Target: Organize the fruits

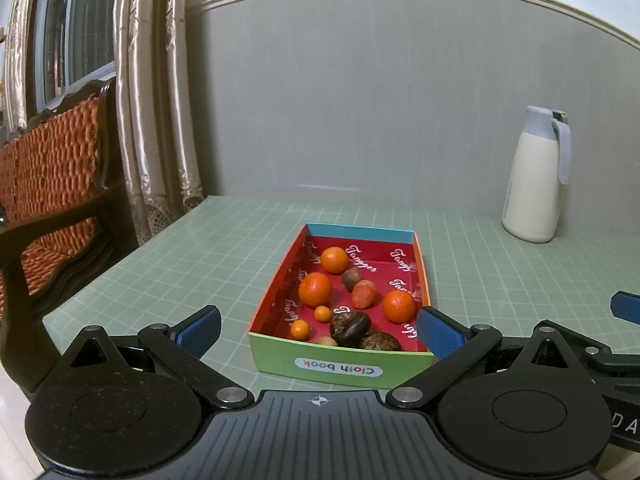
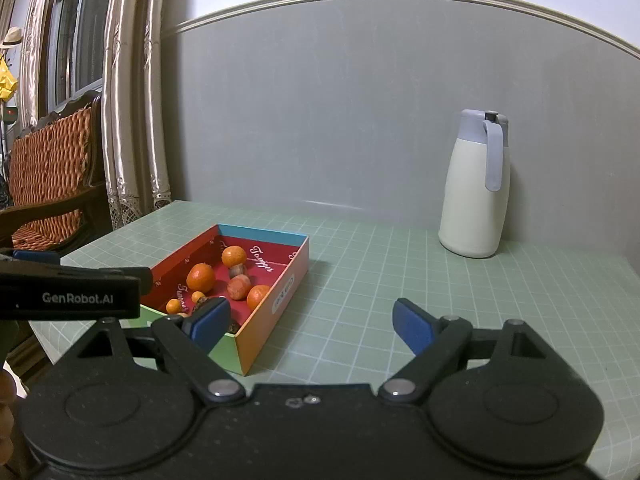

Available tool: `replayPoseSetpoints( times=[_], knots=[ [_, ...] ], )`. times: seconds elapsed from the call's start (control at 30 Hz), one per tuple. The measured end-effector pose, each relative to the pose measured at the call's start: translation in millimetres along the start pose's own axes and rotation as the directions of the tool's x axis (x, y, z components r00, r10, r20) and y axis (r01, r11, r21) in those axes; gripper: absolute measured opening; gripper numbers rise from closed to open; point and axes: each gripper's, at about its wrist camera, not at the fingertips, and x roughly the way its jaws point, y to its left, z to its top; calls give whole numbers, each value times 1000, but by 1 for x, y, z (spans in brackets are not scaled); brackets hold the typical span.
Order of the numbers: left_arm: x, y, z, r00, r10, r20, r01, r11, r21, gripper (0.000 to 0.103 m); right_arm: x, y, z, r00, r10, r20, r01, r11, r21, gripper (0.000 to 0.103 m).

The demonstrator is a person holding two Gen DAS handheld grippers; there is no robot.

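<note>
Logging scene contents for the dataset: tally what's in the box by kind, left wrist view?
Inside the box:
Large orange citrus: 3
Small orange fruits: 2
Reddish-orange piece: 1
Dark brown rough pieces: 2
Smaller brown pieces: 2
Total: 10

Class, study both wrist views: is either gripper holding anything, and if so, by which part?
Nothing is held. The left gripper and right gripper are both open, fingers spread and empty. All the fruits lie loose in the box.
</note>
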Motion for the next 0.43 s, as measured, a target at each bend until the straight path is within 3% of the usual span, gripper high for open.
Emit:
replayPoseSetpoints(
  times=[0.43],
  knots=[
    [6, 1, 4, 1000, -7, 4, 7, 1000, -10, 103, 6, 0, 3, 1000, 12, -1, -12, 1000, -2, 88]
  ],
)
